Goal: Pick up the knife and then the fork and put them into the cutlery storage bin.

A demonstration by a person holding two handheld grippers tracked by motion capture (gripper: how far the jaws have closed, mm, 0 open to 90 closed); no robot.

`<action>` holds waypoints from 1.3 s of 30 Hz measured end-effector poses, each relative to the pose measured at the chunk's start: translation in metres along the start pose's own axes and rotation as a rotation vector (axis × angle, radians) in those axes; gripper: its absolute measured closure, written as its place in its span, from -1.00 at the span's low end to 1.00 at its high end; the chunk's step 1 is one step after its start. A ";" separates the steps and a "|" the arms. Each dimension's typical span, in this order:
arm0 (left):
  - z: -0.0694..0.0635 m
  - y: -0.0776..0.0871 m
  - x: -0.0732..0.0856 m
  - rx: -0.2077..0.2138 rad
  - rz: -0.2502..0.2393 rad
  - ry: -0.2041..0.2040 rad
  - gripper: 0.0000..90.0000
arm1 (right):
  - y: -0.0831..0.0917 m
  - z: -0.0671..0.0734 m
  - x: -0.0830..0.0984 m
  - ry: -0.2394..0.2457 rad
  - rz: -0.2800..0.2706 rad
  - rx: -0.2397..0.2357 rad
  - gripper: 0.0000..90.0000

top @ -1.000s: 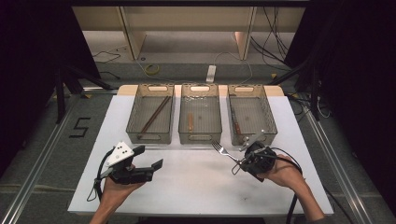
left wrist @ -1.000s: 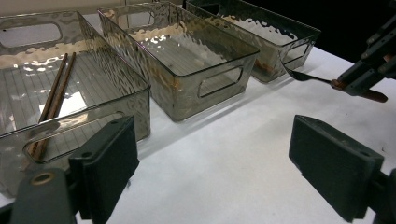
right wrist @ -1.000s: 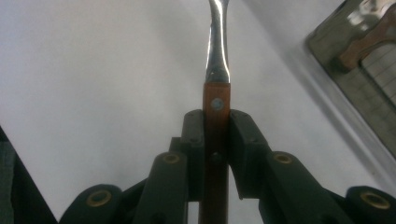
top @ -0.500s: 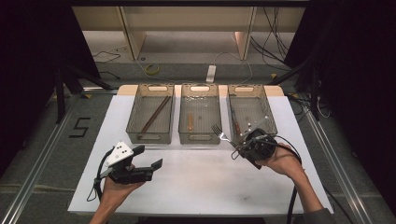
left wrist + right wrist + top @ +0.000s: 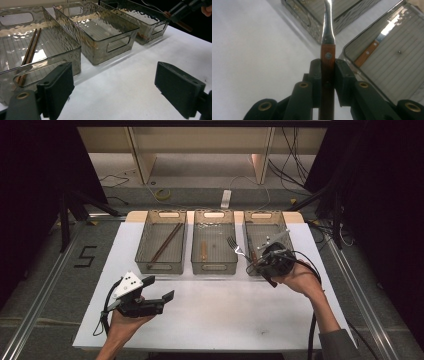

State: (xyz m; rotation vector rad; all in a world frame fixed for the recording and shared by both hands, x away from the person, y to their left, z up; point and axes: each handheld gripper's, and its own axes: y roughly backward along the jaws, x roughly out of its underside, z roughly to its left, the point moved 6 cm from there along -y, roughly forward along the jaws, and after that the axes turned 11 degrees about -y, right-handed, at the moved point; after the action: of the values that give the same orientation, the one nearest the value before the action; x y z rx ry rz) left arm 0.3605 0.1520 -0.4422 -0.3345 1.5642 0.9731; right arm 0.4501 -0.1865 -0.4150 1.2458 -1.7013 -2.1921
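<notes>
The right gripper point(image 5: 257, 258) is clenched on a fork point(image 5: 235, 246): in the right gripper view its two black jaws press on both sides of the fork's wooden handle point(image 5: 327, 75), and the metal neck goes straight up from them. In the high view the right hand point(image 5: 295, 277) holds this gripper above the near edge of the right bin point(image 5: 266, 218), with the forearm coming up from the lower right corner. The fork points to the left and away, and its tines are over the gap between the right bin and the middle bin point(image 5: 214, 216).

The left gripper point(image 5: 162, 290) is released, its jaws stand wide apart with nothing between them. The left hand point(image 5: 127, 322) holds it low over the white table point(image 5: 220, 320), pointing to the right.

The left bin point(image 5: 162, 216) contains a pair of brown chopsticks point(image 5: 166, 241).
</notes>
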 end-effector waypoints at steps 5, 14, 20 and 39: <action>0.000 0.000 0.000 0.000 0.000 0.001 -0.67 | 0.001 -0.003 -0.014 -0.012 -0.017 -0.001 0.72; 0.000 0.001 0.000 0.001 -0.003 0.002 -0.67 | -0.001 -0.005 -0.027 -0.020 -0.020 0.001 0.72; 0.000 0.001 0.000 0.001 -0.003 0.001 -0.67 | -0.002 -0.006 -0.034 -0.023 -0.030 0.001 0.72; 0.000 0.001 0.000 -0.002 -0.001 -0.001 -0.67 | -0.006 -0.025 -0.050 -0.096 -0.056 0.028 0.72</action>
State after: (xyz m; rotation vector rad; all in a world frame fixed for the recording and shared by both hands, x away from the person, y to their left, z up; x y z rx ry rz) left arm 0.3602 0.1527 -0.4418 -0.3360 1.5616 0.9739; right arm 0.5018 -0.1768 -0.3944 1.2287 -1.7582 -2.3028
